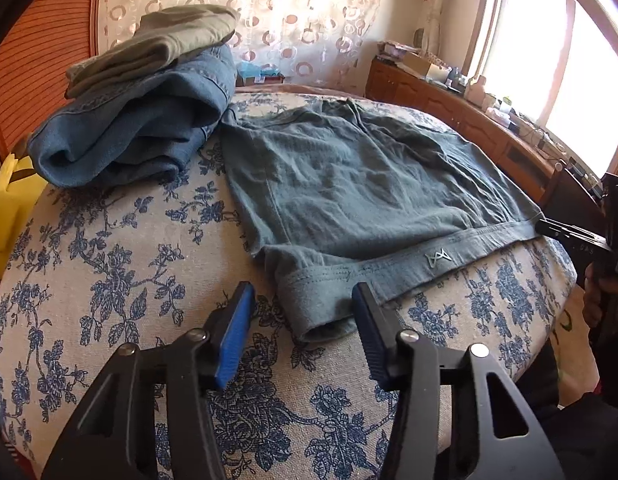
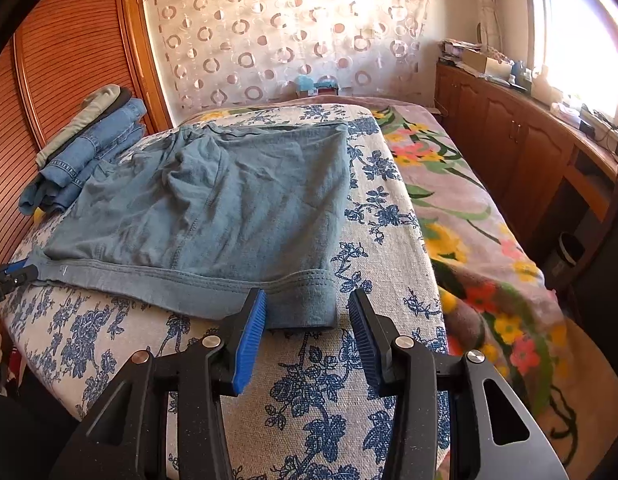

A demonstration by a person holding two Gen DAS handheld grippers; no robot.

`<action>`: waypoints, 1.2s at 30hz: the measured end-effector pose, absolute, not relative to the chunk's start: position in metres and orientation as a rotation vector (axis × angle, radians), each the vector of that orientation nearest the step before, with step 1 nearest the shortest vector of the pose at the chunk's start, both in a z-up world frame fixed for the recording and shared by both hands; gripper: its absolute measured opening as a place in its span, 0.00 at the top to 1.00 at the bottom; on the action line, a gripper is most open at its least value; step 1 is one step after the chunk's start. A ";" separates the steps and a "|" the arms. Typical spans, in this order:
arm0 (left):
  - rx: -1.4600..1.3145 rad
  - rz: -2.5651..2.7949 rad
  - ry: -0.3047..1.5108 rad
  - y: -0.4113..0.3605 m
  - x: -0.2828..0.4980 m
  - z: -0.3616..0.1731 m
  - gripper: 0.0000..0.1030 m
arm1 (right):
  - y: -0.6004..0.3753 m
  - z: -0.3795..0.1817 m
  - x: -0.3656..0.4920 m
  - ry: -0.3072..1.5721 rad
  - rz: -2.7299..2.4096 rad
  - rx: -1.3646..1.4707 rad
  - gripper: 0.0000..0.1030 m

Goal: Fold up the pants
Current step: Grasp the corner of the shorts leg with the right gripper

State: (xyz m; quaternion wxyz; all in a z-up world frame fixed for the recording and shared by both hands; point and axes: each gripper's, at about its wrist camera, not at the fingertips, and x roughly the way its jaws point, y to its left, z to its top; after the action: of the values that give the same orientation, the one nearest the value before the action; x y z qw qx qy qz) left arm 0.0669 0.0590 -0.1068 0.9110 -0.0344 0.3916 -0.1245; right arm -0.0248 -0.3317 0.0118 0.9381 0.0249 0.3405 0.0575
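The grey-green pants (image 1: 349,184) lay spread flat on the bed (image 1: 129,280), on its blue-flowered cover, waistband nearest the camera and legs running away toward the far wall. The left tool (image 1: 303,306) stood spread before the left waistband corner, gripping nothing; the right tool (image 2: 307,312) stood spread before the right corner, likewise empty. Judging by this, the fold was only about to start: next, each tool would need to close on its corner and carry the waistband over. A small angular logo (image 1: 439,258) sat on the waistband; no lettering was readable. Folded jeans (image 1: 141,128) and another garment were stacked beside the pants.
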 end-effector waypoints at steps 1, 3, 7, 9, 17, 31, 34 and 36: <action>-0.073 -0.257 0.807 0.059 0.067 -0.107 0.53 | -0.331 0.011 -0.024 0.696 0.117 0.052 0.56; -0.077 -0.258 0.805 0.060 0.066 -0.106 0.60 | -0.331 0.010 -0.024 0.694 0.115 0.051 0.60; -0.077 -0.271 0.807 0.059 0.063 -0.106 0.72 | -0.327 0.010 -0.026 0.703 0.123 0.033 0.82; -0.073 -0.273 0.802 0.058 0.060 -0.104 0.77 | -0.326 0.014 -0.028 0.697 0.133 0.022 0.89; -0.080 -0.308 0.780 0.056 0.043 -0.092 0.84 | -0.329 0.021 -0.042 0.686 0.157 0.054 0.94; -0.091 -0.339 0.782 0.056 0.014 -0.083 0.85 | -0.338 0.033 -0.080 0.670 0.184 0.080 0.94; -0.087 -0.344 0.784 0.055 0.008 -0.082 0.85 | -0.339 0.035 -0.086 0.664 0.190 0.091 0.94; -0.084 -0.346 0.785 0.054 0.006 -0.082 0.85 | -0.338 0.036 -0.087 0.659 0.190 0.090 0.94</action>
State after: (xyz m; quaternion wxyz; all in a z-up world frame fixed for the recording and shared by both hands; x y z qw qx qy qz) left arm 0.0063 0.0544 -0.0818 0.9085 -0.0406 0.3806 -0.1675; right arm -0.0870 -0.3383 0.0360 0.9407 0.0443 0.3231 0.0932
